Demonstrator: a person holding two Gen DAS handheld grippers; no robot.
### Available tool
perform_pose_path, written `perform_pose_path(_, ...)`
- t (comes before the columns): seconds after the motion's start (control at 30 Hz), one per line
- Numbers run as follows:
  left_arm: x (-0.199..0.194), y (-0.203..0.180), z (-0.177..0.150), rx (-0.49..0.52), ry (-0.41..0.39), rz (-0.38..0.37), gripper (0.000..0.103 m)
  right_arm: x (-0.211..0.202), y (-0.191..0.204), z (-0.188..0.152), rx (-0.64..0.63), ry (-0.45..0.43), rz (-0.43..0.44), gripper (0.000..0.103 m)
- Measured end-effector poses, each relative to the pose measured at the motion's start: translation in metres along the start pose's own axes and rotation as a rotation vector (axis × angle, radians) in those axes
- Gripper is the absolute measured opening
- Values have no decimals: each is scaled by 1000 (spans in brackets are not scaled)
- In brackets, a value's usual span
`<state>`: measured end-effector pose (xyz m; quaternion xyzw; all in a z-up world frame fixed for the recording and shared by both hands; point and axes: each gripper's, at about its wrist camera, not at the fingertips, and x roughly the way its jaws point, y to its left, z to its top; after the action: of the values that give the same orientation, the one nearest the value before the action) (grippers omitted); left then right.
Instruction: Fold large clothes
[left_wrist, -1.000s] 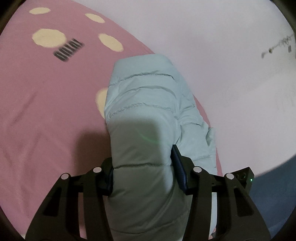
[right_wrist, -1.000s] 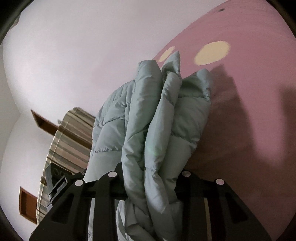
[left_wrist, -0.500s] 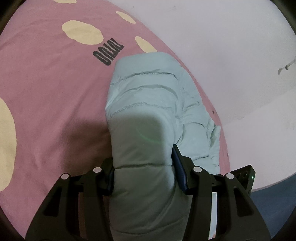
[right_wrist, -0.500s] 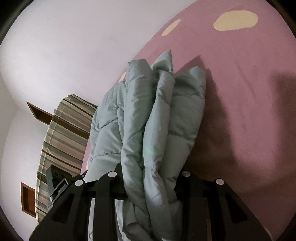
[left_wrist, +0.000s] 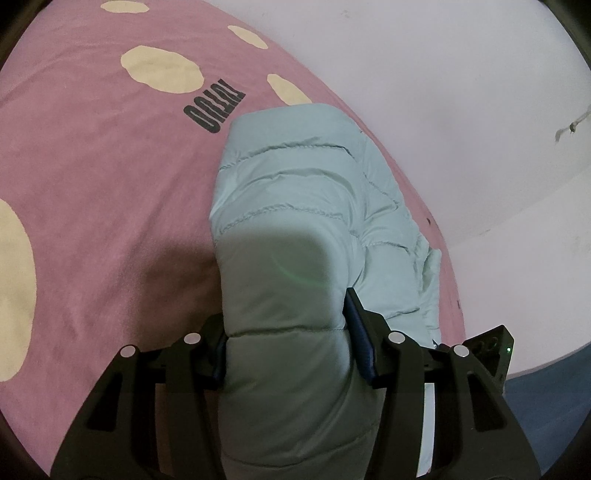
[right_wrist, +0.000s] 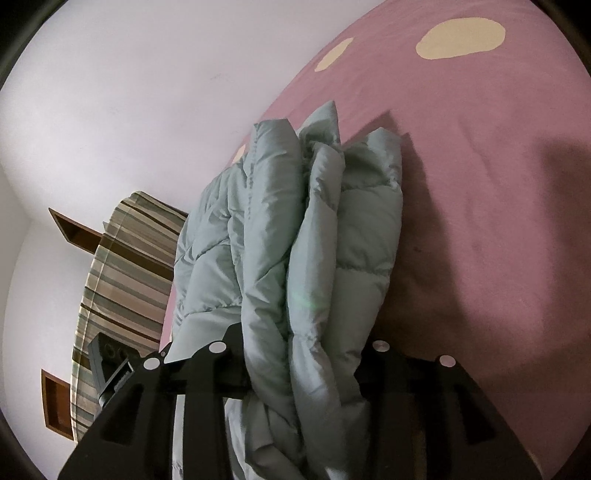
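A pale mint-green puffer jacket (left_wrist: 303, 184) lies folded in a thick bundle on the pink bed sheet (left_wrist: 92, 166) near the bed's wall-side edge. My left gripper (left_wrist: 286, 317) is shut on one end of the bundle, and the padding bulges past its blue pads (left_wrist: 356, 328). In the right wrist view the jacket (right_wrist: 273, 221) shows as several stacked folds against the sheet (right_wrist: 480, 147). My right gripper (right_wrist: 303, 336) has these folds between its jaws. The jaws are opening, and fabric still fills the gap and hides the pads.
Cream spots and a black printed word (left_wrist: 214, 110) mark the sheet. A white wall (left_wrist: 443, 92) runs along the bed's far side. A striped cloth (right_wrist: 122, 266) and brown wooden frames (right_wrist: 70, 229) lie to the left. Dark blue floor (left_wrist: 546, 387) shows at the lower right.
Both grippers sank toward the bed with the jacket, mostly in the first half second, and the sheet now fills more of each view. The right gripper's jaws stand slightly wider.
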<state>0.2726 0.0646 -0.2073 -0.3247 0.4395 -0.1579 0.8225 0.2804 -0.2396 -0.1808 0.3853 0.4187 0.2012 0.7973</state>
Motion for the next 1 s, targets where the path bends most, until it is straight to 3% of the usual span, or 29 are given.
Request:
perform_pose_path(0.37, -14, -4, -7, 22, 1, 25, 63, -13, -1, -7, 18, -14, -25, 58)
perform_pose_path(0.63, -32, -7, -28, 50, 3, 20, 68, -26, -2, -22, 28, 2, -11, 61)
perform_pose_path(0.7, -33, -7, -32, 62, 4, 23, 68, -25, -1, -25, 20, 14, -16, 60)
perform_pose_path(0.77, -33, -8, -34, 62, 8, 22, 67, -24, 2, -25, 17, 28, -10, 48)
perform_pose_path(0.87, -38, -13, -37, 66, 12, 13, 65, -30, 9, -24, -3, 30, -6, 39)
perform_pose_path(1.0, -34, -17, -42, 106, 13, 40, 65, -30, 5, -25, -15, 33, -24, 38)
